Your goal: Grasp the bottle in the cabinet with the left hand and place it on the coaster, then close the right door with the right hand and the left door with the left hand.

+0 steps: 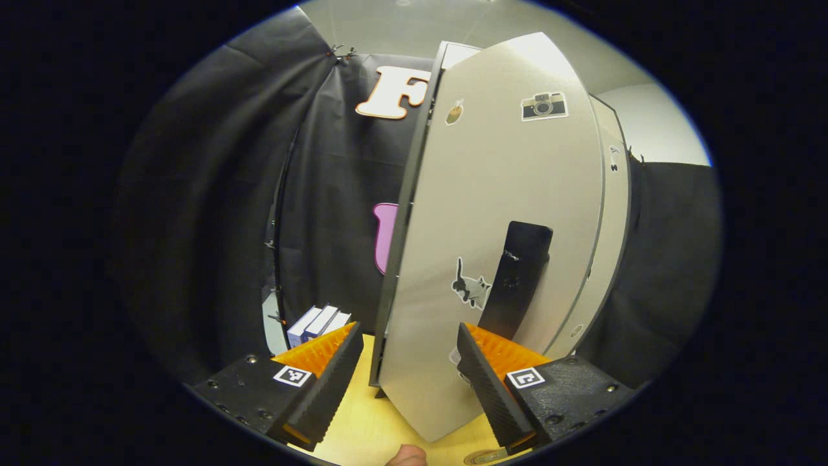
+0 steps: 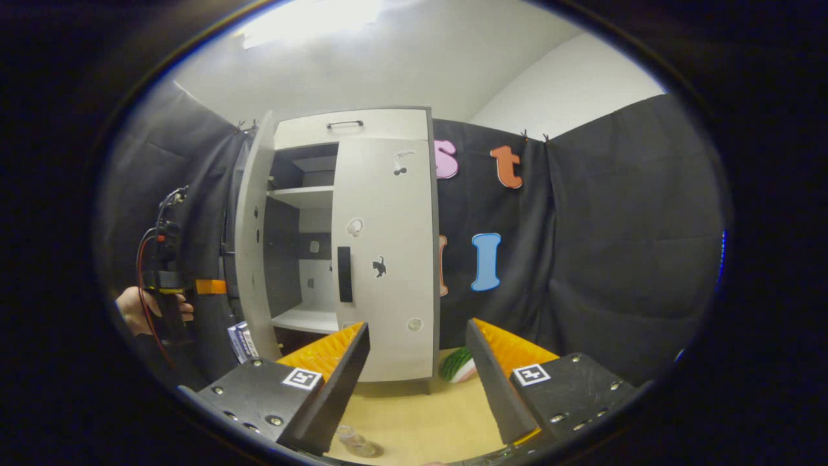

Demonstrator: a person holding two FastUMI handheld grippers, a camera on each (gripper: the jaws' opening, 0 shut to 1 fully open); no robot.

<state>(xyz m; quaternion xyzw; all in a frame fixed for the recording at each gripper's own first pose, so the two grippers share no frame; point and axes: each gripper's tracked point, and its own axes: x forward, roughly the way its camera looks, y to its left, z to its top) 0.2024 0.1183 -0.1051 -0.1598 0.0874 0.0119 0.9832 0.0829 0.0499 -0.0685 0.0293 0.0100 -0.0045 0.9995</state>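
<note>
The tall pale-grey cabinet [image 2: 352,246] with dark edging stands on the yellow wooden tabletop [image 2: 420,414] and serves as the landmark. In the right gripper view its right door [image 2: 385,259], a flat grey panel with a black vertical handle and small stickers, lies flush against the front and looks closed. Its left door [image 2: 252,246] stands swung out, nearly edge-on, leaving white shelves exposed between the two panels.

The coming move appears to be closing that left door, and it turns on one relation. In the left gripper view the left door [image 1: 491,246] rises upright straight ahead of the left gripper [image 1: 407,369], its lower edge between the parted fingers and its long axis vertical. The black bar handle [image 1: 517,278] sits just above the nearer finger. The left gripper grasps nothing. Neither finger visibly presses the panel, though contact at the lower edge cannot be ruled out.

The right gripper [image 2: 417,369] hangs well back from the cabinet front, fingers spread and empty, so the left gripper is clearly the nearer one.

The right gripper view adds the hand [image 2: 139,309] holding the left gripper beside the open door, and a small clear bottle [image 2: 354,441] on the tabletop in front of the cabinet, apparently already set down. The coaster cannot be made out there.
</note>
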